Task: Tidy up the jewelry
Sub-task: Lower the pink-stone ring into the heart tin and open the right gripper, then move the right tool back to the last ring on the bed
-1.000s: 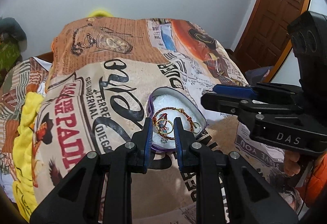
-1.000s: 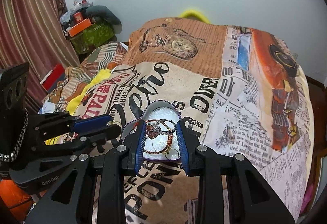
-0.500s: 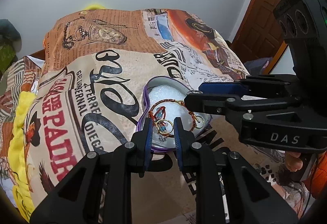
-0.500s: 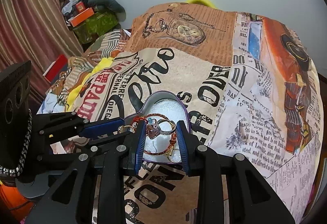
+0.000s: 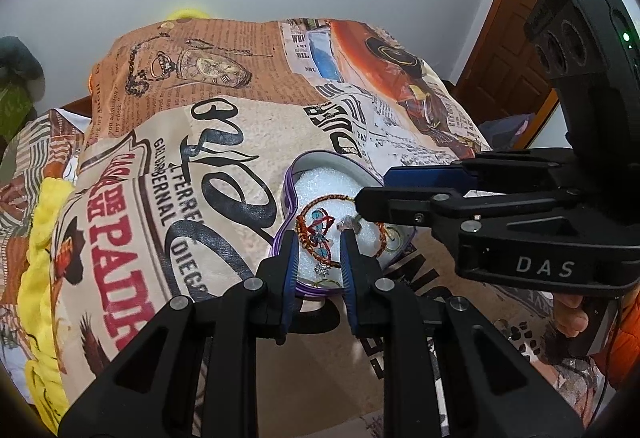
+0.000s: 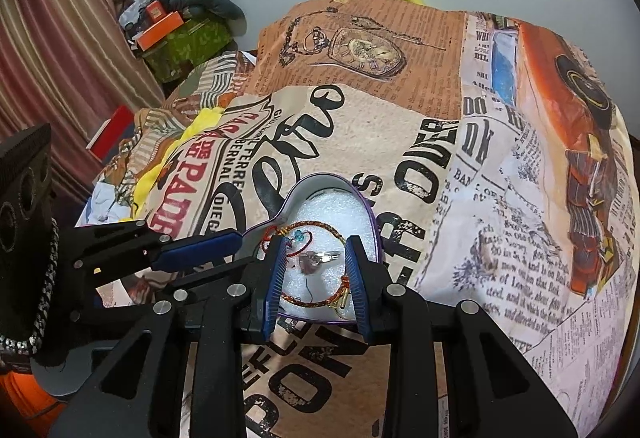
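Note:
A heart-shaped tin box (image 5: 324,160) (image 6: 320,180) with a purple rim and white foam lining lies on the printed bedspread. In it lie a red-and-gold bangle (image 6: 316,303) (image 5: 382,234), a silver ring with a stone (image 6: 320,258) (image 5: 349,225) and a blue-beaded piece (image 5: 318,234) (image 6: 298,236). My left gripper (image 5: 319,244) (image 6: 248,250) hovers at the box's near-left edge, jaws slightly apart with nothing pinched. My right gripper (image 6: 316,260) (image 5: 372,190) reaches in over the box from the right. Its jaws are apart, and the ring lies between and below the tips, untouched.
The bedspread (image 5: 224,166) covers the whole bed. A yellow cloth (image 5: 40,258) bunches along its left side. A wooden door (image 5: 520,50) stands at the right. Clutter and a green bag (image 6: 188,38) sit by the curtain. A hand (image 5: 572,314) holds the right gripper.
Both grippers have drawn closer to the heart box. The right gripper has slid in from the right until its tips are over the jewelry. Jaw gaps look the same.

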